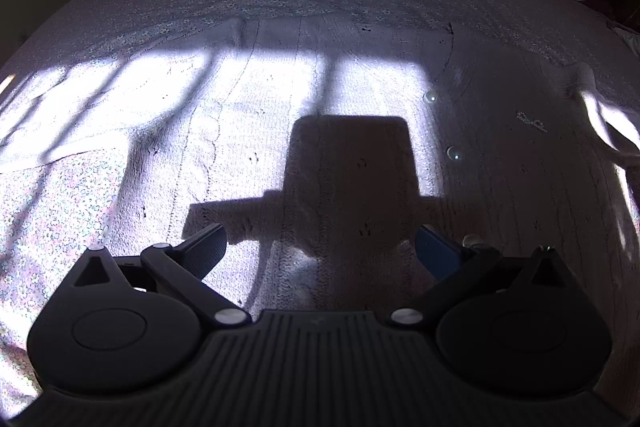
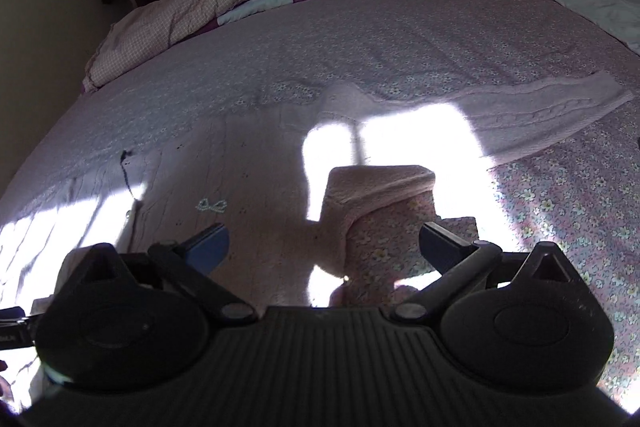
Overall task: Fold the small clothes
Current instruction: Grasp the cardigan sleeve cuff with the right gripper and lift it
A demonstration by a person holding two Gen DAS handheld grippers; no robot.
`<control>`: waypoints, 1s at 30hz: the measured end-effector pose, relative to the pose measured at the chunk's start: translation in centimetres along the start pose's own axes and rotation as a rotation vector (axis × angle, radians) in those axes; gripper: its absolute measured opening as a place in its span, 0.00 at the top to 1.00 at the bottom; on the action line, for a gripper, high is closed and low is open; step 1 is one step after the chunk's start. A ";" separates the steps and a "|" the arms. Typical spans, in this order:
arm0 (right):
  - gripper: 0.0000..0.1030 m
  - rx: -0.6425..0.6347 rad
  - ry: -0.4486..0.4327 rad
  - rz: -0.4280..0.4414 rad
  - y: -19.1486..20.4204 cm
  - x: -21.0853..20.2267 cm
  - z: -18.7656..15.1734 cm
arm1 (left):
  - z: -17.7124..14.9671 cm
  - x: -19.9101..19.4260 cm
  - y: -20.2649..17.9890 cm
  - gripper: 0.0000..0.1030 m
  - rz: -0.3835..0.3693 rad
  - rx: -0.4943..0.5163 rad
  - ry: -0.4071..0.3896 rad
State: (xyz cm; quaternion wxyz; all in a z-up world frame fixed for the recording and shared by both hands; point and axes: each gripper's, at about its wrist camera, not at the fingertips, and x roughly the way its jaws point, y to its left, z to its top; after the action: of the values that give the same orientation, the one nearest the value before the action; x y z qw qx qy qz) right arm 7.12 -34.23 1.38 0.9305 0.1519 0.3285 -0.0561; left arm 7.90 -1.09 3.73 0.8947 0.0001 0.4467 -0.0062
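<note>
Hovering over pink knit cardigan (image 1: 320, 99) spread flat on bed (image 2: 360, 39); left tongs (image 1: 320, 247), right tongs (image 2: 324, 243) both wide open, empty. Sleeve (image 2: 540, 107) at 2 o'clock: pinch cuff, fold inward.

Honestly I can't read any text here. There's a dark strip (image 2: 12, 337) at the left edge of my right wrist view with some pale lettering on it, but it's too small and blurry to make out.
</note>
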 end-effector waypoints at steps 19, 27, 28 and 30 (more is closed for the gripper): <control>0.00 0.261 -0.097 -0.098 -14.0 10.2 5.2 | 0.1 3.3 -1.7 0.00 0.086 -0.001 0.057; 0.64 0.318 -0.166 -0.165 -16.6 10.9 6.8 | -0.5 2.9 -2.4 0.00 0.091 0.024 0.033; 0.83 0.342 -0.168 -0.151 -17.0 10.5 6.8 | -0.5 2.8 -2.4 0.00 0.087 0.027 0.033; 0.88 0.369 -0.198 -0.121 -17.5 9.1 6.6 | -0.6 2.4 -2.4 0.00 0.078 0.033 0.034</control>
State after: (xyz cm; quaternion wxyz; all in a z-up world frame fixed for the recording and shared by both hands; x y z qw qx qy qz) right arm 14.54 -52.98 -3.80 0.9096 0.2935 0.2281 -0.1859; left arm 8.86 -3.54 1.46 0.8865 0.0324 0.4611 0.0211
